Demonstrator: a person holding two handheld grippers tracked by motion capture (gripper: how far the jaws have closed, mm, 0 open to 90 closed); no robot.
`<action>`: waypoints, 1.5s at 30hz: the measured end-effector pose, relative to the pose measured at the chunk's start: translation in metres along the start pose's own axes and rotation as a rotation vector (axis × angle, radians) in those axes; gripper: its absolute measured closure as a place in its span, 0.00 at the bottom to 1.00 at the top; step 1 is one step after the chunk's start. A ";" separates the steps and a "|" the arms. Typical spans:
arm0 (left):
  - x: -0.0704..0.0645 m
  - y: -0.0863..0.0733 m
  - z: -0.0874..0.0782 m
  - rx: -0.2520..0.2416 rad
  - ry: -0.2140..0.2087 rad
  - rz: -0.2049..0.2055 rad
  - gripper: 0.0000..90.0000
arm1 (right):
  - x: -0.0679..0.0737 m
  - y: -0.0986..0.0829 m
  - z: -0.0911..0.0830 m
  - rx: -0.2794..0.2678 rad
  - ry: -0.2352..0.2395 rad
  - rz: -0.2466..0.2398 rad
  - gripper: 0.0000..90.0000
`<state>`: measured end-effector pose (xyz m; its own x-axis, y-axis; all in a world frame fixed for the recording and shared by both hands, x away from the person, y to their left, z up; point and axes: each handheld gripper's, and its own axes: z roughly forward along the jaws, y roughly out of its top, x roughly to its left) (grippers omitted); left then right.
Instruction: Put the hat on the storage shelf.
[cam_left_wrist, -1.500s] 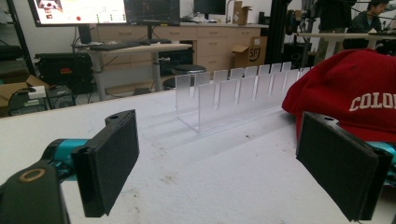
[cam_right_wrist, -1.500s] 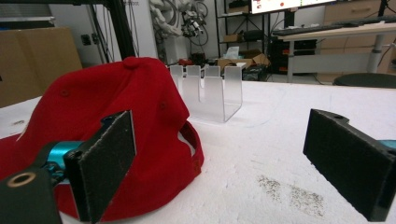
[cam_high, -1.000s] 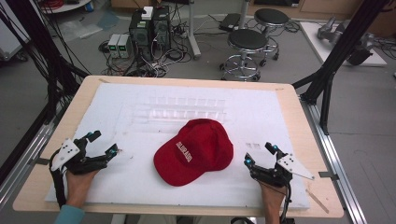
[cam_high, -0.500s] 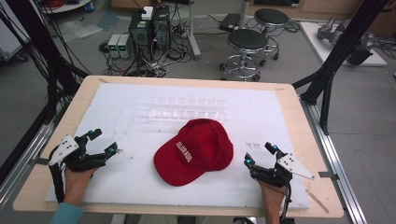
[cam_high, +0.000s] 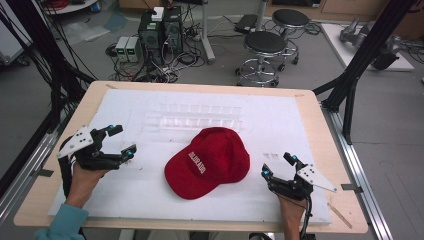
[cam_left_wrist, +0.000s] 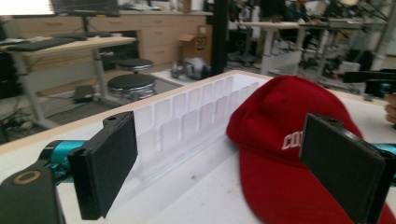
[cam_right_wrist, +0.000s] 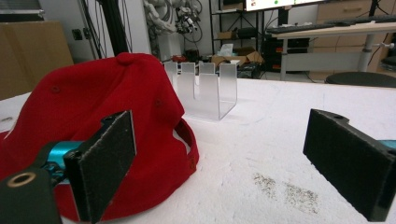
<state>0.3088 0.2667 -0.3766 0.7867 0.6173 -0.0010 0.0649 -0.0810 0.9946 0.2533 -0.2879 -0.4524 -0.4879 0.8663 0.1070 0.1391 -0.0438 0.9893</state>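
Red fabric baseball cap (cam_left_wrist: 299, 154): white embroidered lettering on the front. Letters "CO" legible; the remainder is hidden or blurred.

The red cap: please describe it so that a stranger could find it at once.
On the white mat covering the wooden table, look near the front centre. The red cap lies there before a clear plastic rack; it alone is coloured, with white lettering.

Lab, desktop computers (cam_high: 161, 31) with cables on floor, stools (cam_high: 266, 44), desks (cam_left_wrist: 70, 44)

The cap (cam_high: 210, 162) is matt red cloth with stitched white letters. The rack (cam_high: 192, 117) is clear glossy plastic. The worktop (cam_high: 310, 115) has a rough white covering and wooden edges.
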 end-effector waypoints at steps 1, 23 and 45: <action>-0.001 0.003 0.004 0.005 -0.019 0.001 0.13 | 0.000 0.000 0.000 0.000 0.000 -0.001 0.09; -0.038 0.044 0.092 0.218 -0.146 -0.013 0.12 | 0.000 0.000 0.000 0.003 0.003 0.015 0.09; -0.082 0.030 0.158 0.399 -0.174 -0.036 0.18 | -0.001 0.000 0.000 0.002 0.003 0.012 0.09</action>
<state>0.3431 0.0902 -0.3629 0.8692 0.4868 -0.0868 0.2995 -0.3786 0.8758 0.2535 -0.2884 -0.4524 -0.4889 0.8641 0.1196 0.1473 -0.0533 0.9877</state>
